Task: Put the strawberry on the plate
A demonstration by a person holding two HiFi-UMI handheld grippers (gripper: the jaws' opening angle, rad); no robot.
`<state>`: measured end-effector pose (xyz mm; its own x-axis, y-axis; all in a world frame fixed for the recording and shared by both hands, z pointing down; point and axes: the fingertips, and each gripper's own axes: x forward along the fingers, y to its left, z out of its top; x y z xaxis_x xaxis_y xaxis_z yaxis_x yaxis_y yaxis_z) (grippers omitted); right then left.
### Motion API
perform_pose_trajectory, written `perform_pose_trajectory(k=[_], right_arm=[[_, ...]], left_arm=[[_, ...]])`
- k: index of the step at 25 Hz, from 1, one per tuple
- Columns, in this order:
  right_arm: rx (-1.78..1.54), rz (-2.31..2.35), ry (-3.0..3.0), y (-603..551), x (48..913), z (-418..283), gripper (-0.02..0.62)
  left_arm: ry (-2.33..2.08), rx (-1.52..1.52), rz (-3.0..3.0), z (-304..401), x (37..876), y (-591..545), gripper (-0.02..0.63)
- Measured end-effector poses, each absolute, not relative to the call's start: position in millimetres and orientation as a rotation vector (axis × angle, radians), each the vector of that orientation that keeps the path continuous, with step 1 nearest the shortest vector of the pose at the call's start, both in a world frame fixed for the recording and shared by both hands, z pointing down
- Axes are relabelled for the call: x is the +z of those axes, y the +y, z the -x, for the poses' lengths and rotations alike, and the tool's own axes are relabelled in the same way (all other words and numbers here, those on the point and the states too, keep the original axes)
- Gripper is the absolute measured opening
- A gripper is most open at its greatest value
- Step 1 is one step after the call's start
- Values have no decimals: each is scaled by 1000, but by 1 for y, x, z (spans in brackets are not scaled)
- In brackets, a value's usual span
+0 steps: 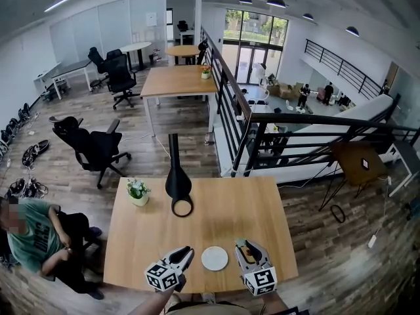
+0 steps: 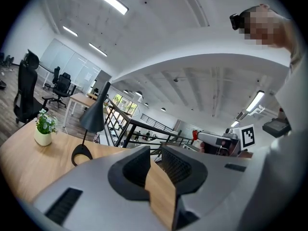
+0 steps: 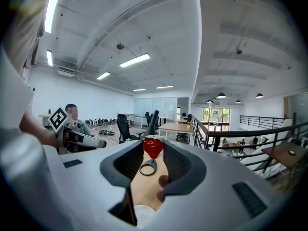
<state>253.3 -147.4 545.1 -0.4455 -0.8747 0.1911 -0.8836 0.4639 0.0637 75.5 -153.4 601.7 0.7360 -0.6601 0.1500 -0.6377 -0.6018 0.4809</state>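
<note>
1 strawberry within the right claw

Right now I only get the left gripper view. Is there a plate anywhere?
Observer: Yes, a white plate lies on the table, between the left gripper and right gripper.
Operator: Who has the strawberry?
Observer: The right gripper's jaws are shut on the strawberry, near their tips.
Operator: Is it over the plate?
Observer: No; in the head view that gripper is just right of the plate, not above it.
</note>
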Motion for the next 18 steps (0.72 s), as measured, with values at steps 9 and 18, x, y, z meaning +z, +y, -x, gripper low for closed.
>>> perform_pose_trajectory(k=[9,18], right_arm=[[85,-1505,-2510,-151,556,-301,135],[159,-1443,-2529,-164,585,-309,135]], left_arm=[[-1038,-57,-2388,-114,612,-152,61],[-1111,-31,-2318,-113,634,-150,5]])
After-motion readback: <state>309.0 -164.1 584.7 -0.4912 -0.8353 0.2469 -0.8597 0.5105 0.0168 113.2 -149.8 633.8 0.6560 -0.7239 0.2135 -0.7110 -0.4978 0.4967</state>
